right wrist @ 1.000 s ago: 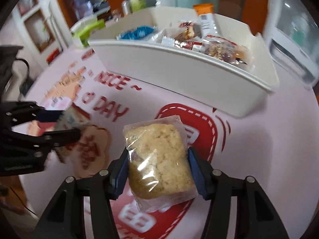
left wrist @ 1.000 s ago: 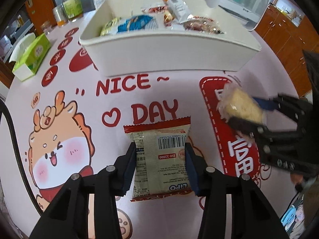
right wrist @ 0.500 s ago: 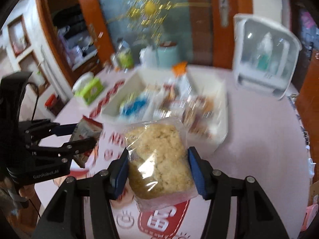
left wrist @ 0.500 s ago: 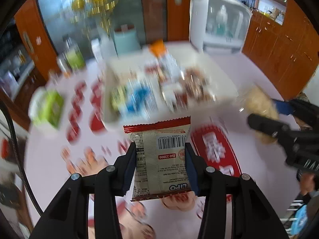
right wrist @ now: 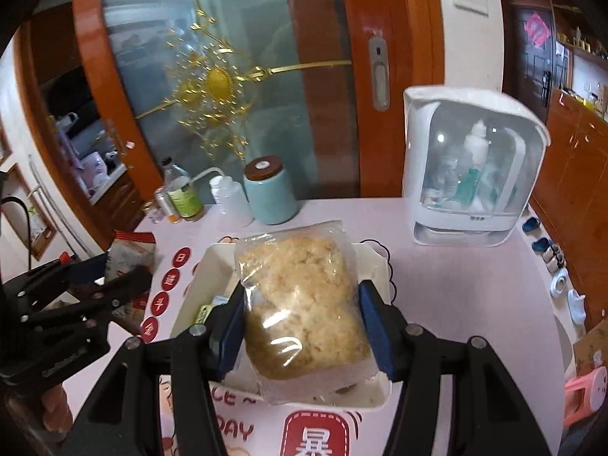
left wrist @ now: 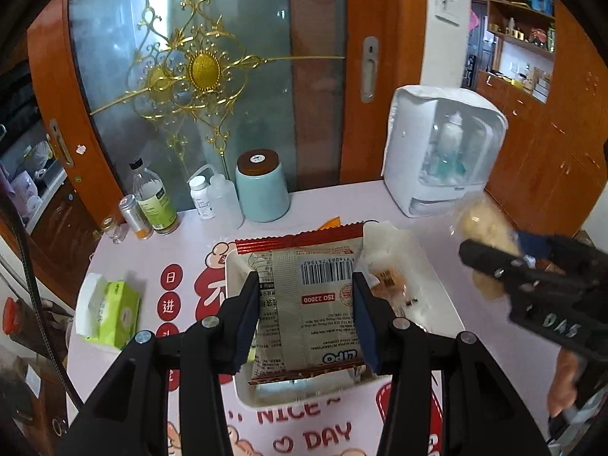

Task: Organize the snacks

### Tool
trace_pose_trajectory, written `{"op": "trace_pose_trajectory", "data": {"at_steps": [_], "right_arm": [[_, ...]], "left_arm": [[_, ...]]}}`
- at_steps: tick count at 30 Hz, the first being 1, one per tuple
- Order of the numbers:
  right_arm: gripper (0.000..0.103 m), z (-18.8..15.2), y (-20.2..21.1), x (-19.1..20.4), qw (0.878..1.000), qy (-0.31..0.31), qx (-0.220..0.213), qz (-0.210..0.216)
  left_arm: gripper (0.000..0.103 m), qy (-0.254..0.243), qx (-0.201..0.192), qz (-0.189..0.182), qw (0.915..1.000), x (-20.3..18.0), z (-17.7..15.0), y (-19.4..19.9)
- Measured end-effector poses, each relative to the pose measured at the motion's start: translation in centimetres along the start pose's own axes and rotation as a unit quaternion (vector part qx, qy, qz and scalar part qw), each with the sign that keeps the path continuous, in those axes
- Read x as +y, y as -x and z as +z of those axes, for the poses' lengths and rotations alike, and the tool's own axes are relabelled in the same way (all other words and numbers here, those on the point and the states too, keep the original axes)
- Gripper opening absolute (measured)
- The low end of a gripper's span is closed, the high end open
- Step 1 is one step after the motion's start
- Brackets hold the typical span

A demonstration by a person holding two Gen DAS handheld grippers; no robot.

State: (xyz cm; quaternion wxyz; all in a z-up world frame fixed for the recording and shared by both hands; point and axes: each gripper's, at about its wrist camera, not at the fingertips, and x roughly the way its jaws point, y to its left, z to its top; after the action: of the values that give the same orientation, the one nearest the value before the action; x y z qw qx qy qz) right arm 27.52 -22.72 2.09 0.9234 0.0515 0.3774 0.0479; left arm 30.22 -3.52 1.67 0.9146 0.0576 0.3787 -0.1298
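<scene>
Both packets hung above the white bin (left wrist: pixel 437 277), the left gripper (left wrist: pixel 307 306) clamped on the LIPO biscuit packet (left wrist: pixel 309 304), the right gripper (right wrist: pixel 302 328) on the clear crumble-cake bag (right wrist: pixel 304 304); each wanted lowering inside the walls before release.

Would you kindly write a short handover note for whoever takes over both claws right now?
Left claw: shut on the red-edged Lipo packet, held above the white bin.
Right claw: shut on the clear bag of crumbly biscuit, also above the bin.
Done: both snacks are off the table; some snacks already lie in the bin.
Left: lower each into the bin and release.
</scene>
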Motion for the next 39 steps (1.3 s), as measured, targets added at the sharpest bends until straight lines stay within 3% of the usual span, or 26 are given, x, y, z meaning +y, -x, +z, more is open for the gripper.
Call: {"op": "trace_pose_trajectory", "data": {"at_steps": [1,3,5,6,9,13,20,28,39], "right_arm": [[0.058,0.1,-1.0,-0.1,1.000,-0.002,0.009,-0.001],[0.061,0.2,-3.0,-0.7,1.000,-0.012,0.028,-0.003],[0.072,0.0,-4.4,-1.0,0.999,-0.019,0.037,-0.008],[0.075,-0.2,-4.7,-1.1,0.999,-0.019,0.038,-0.007],[0.085,-0.8,-5.2,-0.9,0.999,-0.012,0.039,0.002],[0.085,-1.2,-5.3,-1.1,0.999,-0.017,0.048,0.006],[0.085,-2.0,-4.3,-1.0,0.998,-0.021,0.051,0.009],[0.085,-4.2,-0.9,0.4,0.999,-0.009,0.049,-0.003],[0.085,-9.2,5.9,2.7,0.998,-0.010,0.054,-0.030]], "left_arm": [[0.045,0.003,0.002,0.006,1.0000,0.1,0.1,-0.9],[0.055,0.005,0.010,0.016,0.9998,0.2,0.3,-2.5],[0.095,0.004,0.012,0.023,0.9996,0.1,0.1,-3.6],[0.097,0.004,0.007,0.032,0.9995,0.0,0.0,-3.8],[0.097,-0.002,0.007,0.039,0.9992,-0.3,-0.3,-4.4],[0.097,0.011,0.025,0.039,0.9989,-0.2,-0.9,-4.9],[0.097,0.014,0.023,0.044,0.9986,-0.6,-1.6,-3.5],[0.097,0.022,0.021,0.047,0.9984,-1.2,-3.6,0.4],[0.097,0.029,0.023,0.041,0.9985,-1.4,-9.4,7.5]]}}
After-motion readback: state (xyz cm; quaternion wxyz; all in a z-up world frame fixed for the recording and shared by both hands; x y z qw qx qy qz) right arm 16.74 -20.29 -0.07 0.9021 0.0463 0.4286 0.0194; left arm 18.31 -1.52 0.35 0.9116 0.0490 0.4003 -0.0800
